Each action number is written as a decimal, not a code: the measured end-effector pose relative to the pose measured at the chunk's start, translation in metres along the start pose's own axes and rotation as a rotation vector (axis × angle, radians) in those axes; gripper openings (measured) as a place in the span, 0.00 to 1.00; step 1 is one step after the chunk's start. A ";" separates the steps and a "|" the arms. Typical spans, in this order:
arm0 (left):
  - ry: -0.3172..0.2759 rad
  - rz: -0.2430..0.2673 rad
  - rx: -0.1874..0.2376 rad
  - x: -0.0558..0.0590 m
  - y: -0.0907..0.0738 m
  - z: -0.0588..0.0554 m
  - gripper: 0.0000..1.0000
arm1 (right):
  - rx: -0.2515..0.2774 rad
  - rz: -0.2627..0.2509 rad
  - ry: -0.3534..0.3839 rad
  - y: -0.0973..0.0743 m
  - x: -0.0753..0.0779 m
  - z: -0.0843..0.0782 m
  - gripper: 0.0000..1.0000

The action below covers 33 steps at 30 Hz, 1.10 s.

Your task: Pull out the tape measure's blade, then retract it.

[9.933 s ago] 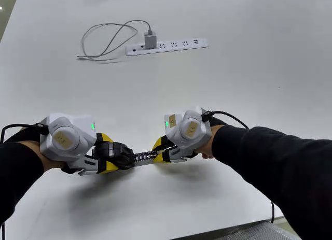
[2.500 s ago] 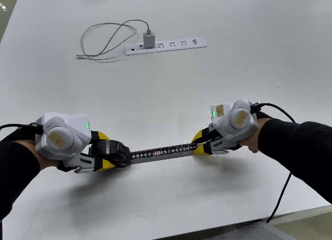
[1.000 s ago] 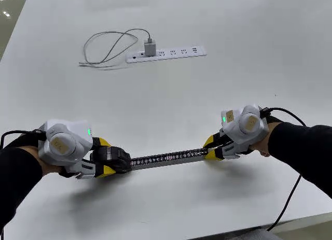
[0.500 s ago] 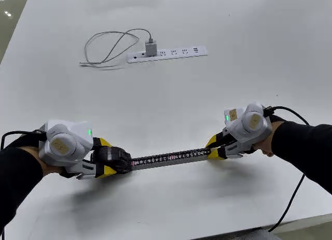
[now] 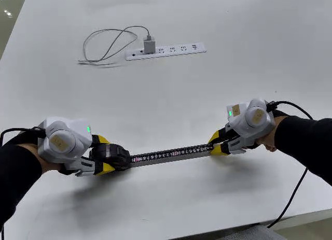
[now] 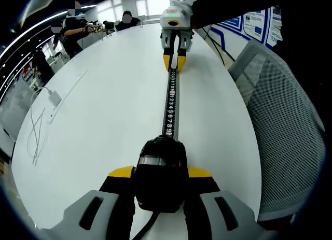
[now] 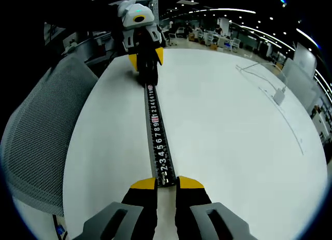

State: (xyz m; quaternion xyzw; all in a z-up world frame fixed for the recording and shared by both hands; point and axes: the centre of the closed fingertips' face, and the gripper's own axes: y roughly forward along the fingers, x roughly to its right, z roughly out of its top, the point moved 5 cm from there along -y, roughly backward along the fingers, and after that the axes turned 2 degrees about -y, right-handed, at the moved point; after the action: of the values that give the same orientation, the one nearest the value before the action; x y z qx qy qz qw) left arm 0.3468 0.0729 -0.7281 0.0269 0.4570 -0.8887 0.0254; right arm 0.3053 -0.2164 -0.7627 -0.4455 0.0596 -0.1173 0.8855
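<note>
We are seeing a black tape measure case (image 5: 113,156) and its black blade (image 5: 171,154) bearing white numerals and 1 red mark. The left gripper (image 5: 105,156) and right gripper (image 5: 216,144) are showing pale grey bodies and yellow-tipped black jaws. The table (image 5: 218,84) and far power strip (image 5: 166,49) are showing white.

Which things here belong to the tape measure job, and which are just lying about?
In use: black tape measure case, its dark numbered blade, left tool, right tool.
Lying about: white power strip, white charger with grey cable, grey mesh chair.
</note>
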 end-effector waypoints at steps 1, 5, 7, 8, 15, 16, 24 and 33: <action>0.001 0.000 0.000 0.000 0.000 0.000 0.31 | 0.001 0.001 0.005 -0.001 0.000 0.000 0.08; 0.000 0.003 -0.001 0.000 0.000 0.000 0.31 | 0.000 0.001 0.008 -0.002 -0.002 0.000 0.08; 0.001 0.003 -0.002 0.000 0.000 0.000 0.31 | -0.003 0.005 0.010 -0.003 -0.001 -0.001 0.08; 0.000 0.003 -0.002 0.000 0.000 0.000 0.31 | -0.003 0.005 0.009 -0.003 -0.001 -0.002 0.08; 0.004 -0.007 0.005 0.000 0.000 0.000 0.30 | -0.002 0.000 0.012 -0.005 0.000 -0.004 0.08; 0.004 -0.007 0.003 0.000 0.000 0.000 0.30 | -0.002 0.001 0.013 -0.006 0.000 -0.005 0.08; 0.003 -0.003 0.001 0.001 0.000 0.000 0.30 | -0.007 0.003 0.012 -0.007 0.000 -0.006 0.08; 0.008 -0.002 -0.008 0.002 0.000 0.002 0.31 | 0.001 0.001 0.028 -0.010 -0.002 -0.010 0.09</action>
State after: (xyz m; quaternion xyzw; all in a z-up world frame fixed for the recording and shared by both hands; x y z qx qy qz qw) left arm 0.3446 0.0715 -0.7275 0.0297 0.4606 -0.8868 0.0228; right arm 0.2994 -0.2298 -0.7606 -0.4433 0.0720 -0.1233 0.8849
